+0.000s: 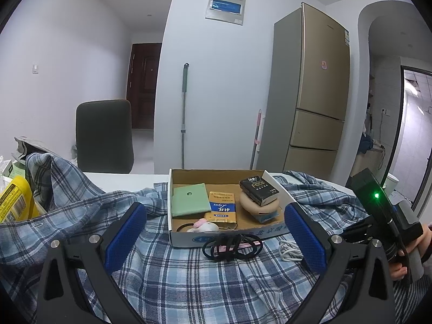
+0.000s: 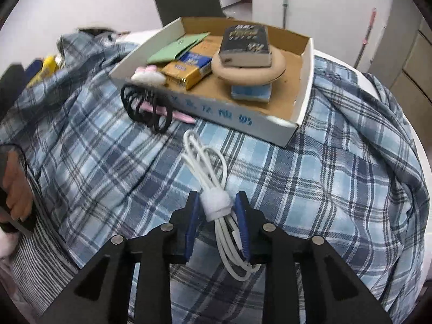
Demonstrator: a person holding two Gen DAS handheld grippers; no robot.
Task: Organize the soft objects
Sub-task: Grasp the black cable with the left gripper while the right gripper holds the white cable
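A shallow cardboard box (image 1: 186, 239) (image 2: 305, 91) sits on a blue plaid shirt (image 1: 172, 280) (image 2: 337, 178). It holds a green cloth (image 1: 189, 199), a yellow tissue pack (image 1: 222, 208), a black tissue pack (image 1: 259, 190) on a beige round cushion (image 2: 248, 74), and a white plush toy (image 2: 147, 75). Black hair ties (image 1: 232, 247) (image 2: 145, 108) lie in front of the box. My left gripper (image 1: 214, 239) is open above the shirt, facing the box. My right gripper (image 2: 217, 210) has its jaws around a bundled white cable (image 2: 216, 202), partly closed, blue pads beside the strap.
A dark chair (image 1: 104, 135) stands behind the table. A yellow package (image 1: 13, 202) lies at the left edge. A gold fridge (image 1: 318, 91) and mop handles (image 1: 185, 113) stand by the wall. The table's white rim (image 2: 415, 135) shows at right.
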